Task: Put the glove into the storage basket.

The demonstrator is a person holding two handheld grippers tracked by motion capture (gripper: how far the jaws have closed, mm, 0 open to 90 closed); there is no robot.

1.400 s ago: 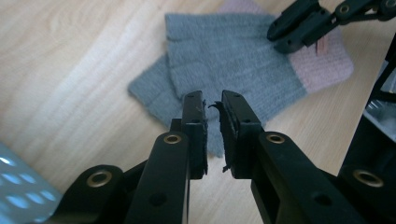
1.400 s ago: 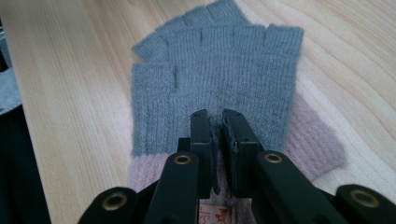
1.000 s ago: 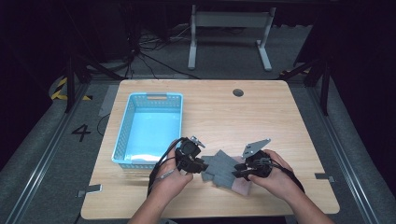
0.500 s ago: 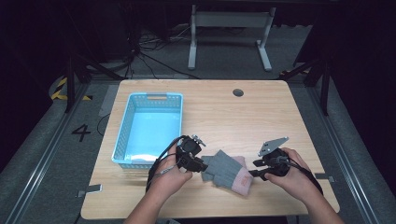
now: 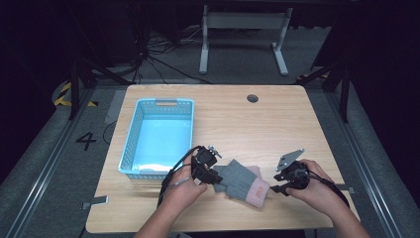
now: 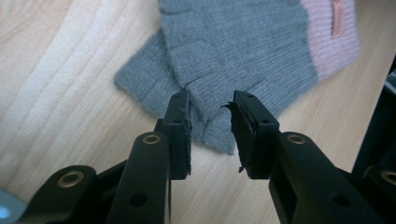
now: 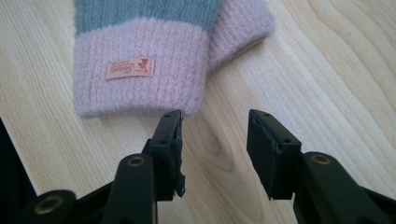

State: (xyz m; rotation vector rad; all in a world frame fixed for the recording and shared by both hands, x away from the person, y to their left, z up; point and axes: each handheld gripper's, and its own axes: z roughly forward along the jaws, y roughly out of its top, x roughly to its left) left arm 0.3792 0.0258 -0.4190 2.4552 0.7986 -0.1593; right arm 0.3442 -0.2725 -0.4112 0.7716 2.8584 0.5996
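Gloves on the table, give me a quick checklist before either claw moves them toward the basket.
1. Gloves flat on the table: ok.
2. Left claw open, straddling a grey fingertip: ok.
3. Right claw open, short of the pink cuff: ok, nothing gripped.
4. Basket free to receive: ok.
5. Both gloves stacked together: ok, second cuff peeks out beside the first.
6. Left pads' hold on fabric: cannot tell.

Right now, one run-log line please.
left gripper open over grey gloves | right gripper open by pink cuff | blue basket empty
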